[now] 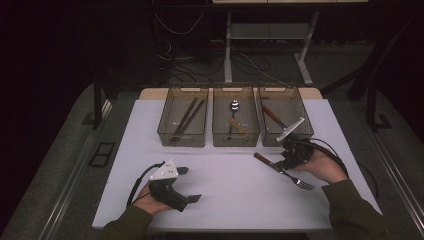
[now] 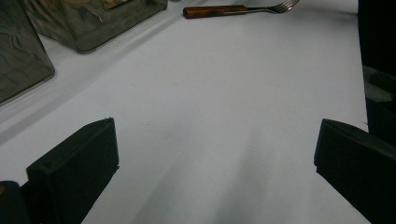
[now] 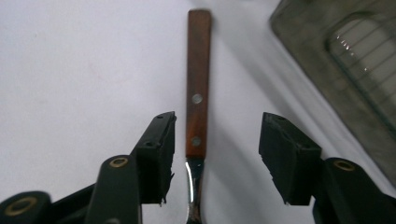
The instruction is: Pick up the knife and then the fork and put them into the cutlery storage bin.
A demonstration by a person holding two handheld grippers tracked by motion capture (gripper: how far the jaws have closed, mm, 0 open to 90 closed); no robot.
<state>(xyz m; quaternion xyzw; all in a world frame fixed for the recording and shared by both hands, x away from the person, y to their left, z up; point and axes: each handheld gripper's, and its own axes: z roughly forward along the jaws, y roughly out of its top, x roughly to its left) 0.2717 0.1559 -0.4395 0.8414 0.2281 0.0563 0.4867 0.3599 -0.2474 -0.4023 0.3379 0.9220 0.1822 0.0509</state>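
The fork point(image 3: 197, 116), at the centre of the right gripper view, has a reddish-brown wooden handle with a slight sheen, two bright metal rivets, and a polished, reflective metal neck. The right gripper point(image 3: 215, 154) has matt black pads, rough at the edges, with brass-coloured pins. The table point(image 2: 224, 102) is smooth, matt white. The bins point(image 1: 235, 125) at upper centre look like smoky, translucent plastic.

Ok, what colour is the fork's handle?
Reddish-brown wood with two silver rivets on the fork handle; it shows best in the right gripper view.
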